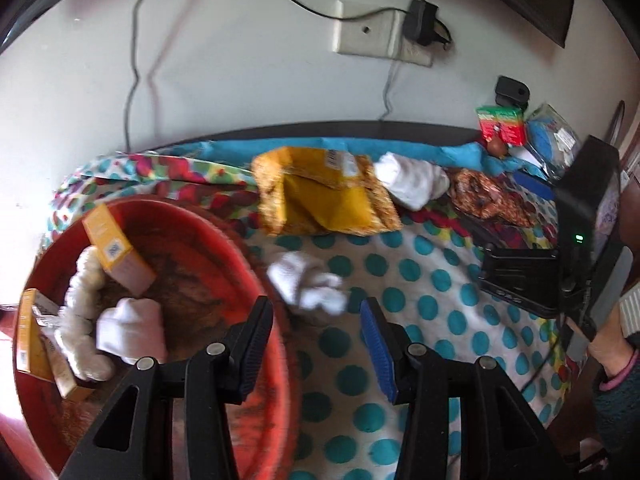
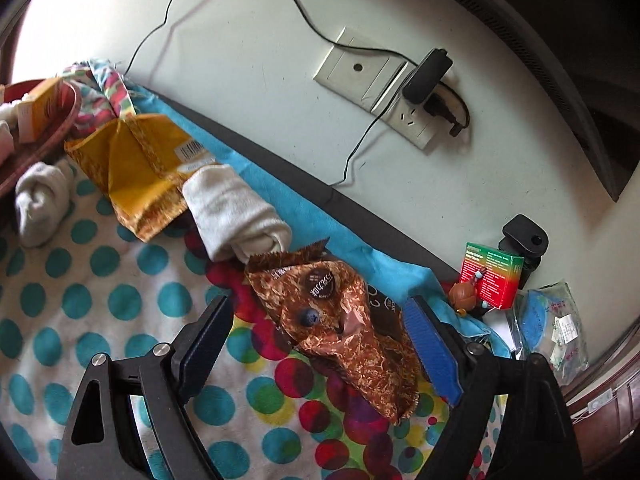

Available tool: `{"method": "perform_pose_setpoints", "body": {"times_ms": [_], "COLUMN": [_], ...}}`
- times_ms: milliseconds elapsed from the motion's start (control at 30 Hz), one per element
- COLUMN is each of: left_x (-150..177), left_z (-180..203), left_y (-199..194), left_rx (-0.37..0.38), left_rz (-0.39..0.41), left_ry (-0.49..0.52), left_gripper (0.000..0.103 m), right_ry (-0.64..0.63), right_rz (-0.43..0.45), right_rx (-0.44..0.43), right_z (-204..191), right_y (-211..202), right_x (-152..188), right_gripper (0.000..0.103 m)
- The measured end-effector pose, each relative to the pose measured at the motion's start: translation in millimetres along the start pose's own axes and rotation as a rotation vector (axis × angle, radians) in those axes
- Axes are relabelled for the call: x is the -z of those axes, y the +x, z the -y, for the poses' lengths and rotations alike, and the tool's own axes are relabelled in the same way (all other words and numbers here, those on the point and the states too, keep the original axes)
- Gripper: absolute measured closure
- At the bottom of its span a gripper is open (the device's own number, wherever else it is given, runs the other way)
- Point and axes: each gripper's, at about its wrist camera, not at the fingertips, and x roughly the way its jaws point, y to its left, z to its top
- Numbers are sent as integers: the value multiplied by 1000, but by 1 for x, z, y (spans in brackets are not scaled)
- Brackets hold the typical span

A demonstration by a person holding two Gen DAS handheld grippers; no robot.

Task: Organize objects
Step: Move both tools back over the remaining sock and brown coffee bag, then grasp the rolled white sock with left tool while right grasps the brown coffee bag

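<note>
The left gripper (image 1: 316,316) hung wide open and empty at lower centre, over the red basin's (image 1: 256,264) rim, a rolled white sock (image 1: 306,284) lying just beyond its tips on the polka-dot blanket (image 1: 420,280). Inside the basin at lower left sat yellow boxes (image 1: 116,252) and another white sock (image 1: 132,330). The right gripper (image 2: 316,320) was also spread wide and empty, straddling a brown foil wrapper (image 2: 344,320) at frame centre.

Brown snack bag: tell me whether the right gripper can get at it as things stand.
Probably yes. The right gripper is open with its fingers on either side of the brown snack bag, which lies flat on the blanket. Nothing lies over it; the rolled towel sits just beyond.
</note>
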Motion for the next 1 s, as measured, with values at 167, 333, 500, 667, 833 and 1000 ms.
{"method": "perform_pose_setpoints", "body": {"times_ms": [167,333,500,667,833,1000], "left_x": [-4,-4,4,9,1,-3], "left_z": [23,36,41,40,38,39], "left_y": [18,26,49,62,68,74], "left_rx": [-41,-165,-246,-250,-229,-252], "left_rz": [-53,-13,-68,-69,-17,-2], "left_ry": [-55,-167,-191,-205,-223,-223], "left_gripper": [56,55,55,55,55,55], "right_ry": [-1,33,63,77,81,47], "right_rz": [-17,-35,-35,-12,-29,-26], "right_rx": [-2,-32,-77,-97,-109,-111], "right_z": [3,12,17,21,21,14], "right_y": [10,19,23,24,28,28], "right_x": [4,11,15,14,13,13], "right_gripper": [18,18,18,18,18,19]}}
